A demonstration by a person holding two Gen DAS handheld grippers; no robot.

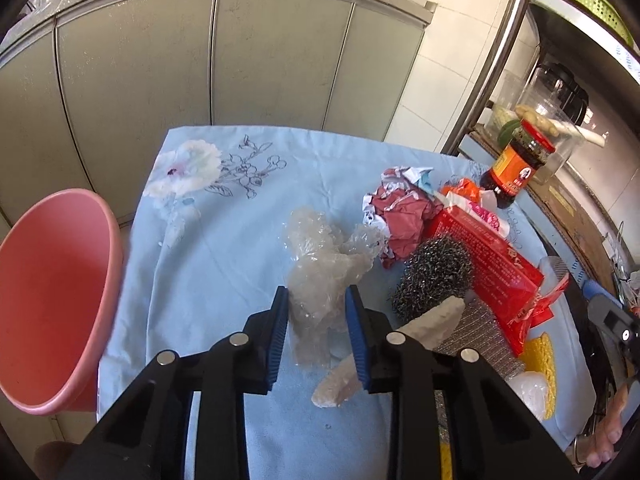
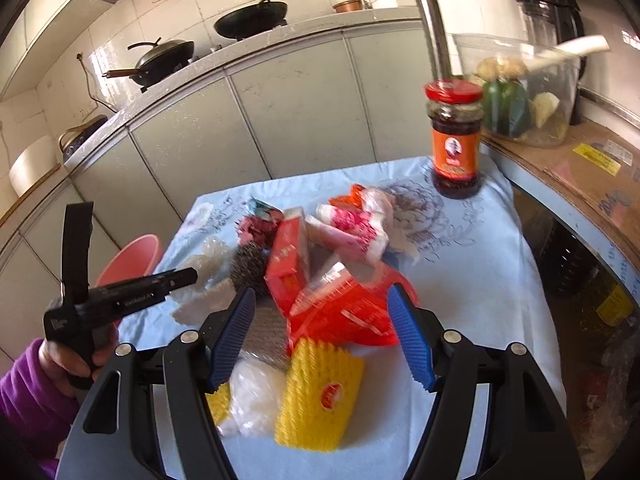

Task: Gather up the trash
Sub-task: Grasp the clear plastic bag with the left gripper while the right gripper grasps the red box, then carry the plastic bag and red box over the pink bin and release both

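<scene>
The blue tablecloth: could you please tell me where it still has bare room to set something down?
The tablecloth is bare on its left half, between the pink bin and the crumpled clear plastic. A second patch lies right of the red mesh bag, below the sauce jar. The middle is crowded.

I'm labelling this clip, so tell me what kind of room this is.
Most likely a home kitchen. Two dark pans sit on a counter over grey cabinet doors, the walls are white tile, and a jar of chili sauce stands on the cloth-covered table.
</scene>
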